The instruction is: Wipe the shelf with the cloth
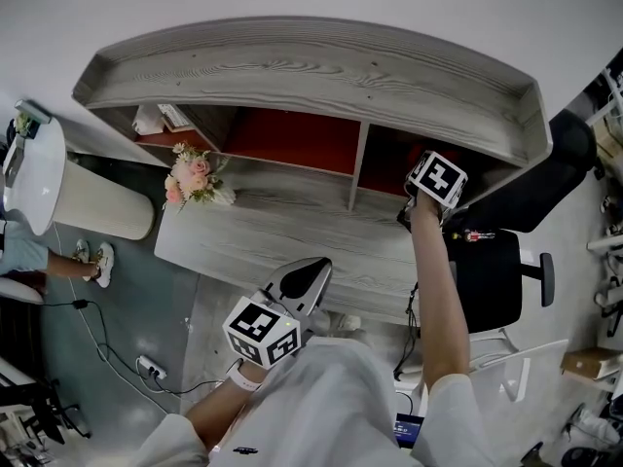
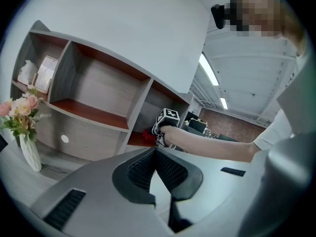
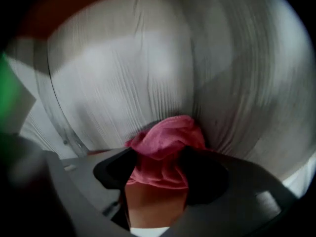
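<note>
- Right tongs [image 3: 158, 164]: spread wide, inside the right-hand compartment of the shelf [image 3: 123, 83], tilted down toward its grey board.
- Cloth [image 3: 165, 137]: pink and bunched, sitting right in the gap of the right tongs and spilling forward past the tips. Brushing both pads but not visibly squeezed. Resting against the wood just ahead.
- No clear long axis in that heap; if anything, stretched along the pointing line of the right tongs, from the gap out beyond the tips.
- Left tongs [image 2: 155, 154]: tips pressed together with nothing between, hanging back over the table [image 1: 243, 241]. Cloth well ahead of them and slightly to their right, far out of reach.
- Nearer by far: the right hand. No call for the left.
- Judged next: close on the bunch before any sweep, otherwise likely to slide off and leave the cloth behind. Then drag sideways along the board, minding the compartment walls near either side of the tongs.
- Possible slip, as a guess: a shallow bite on the front fold only, with the rest trailing loose.
</note>
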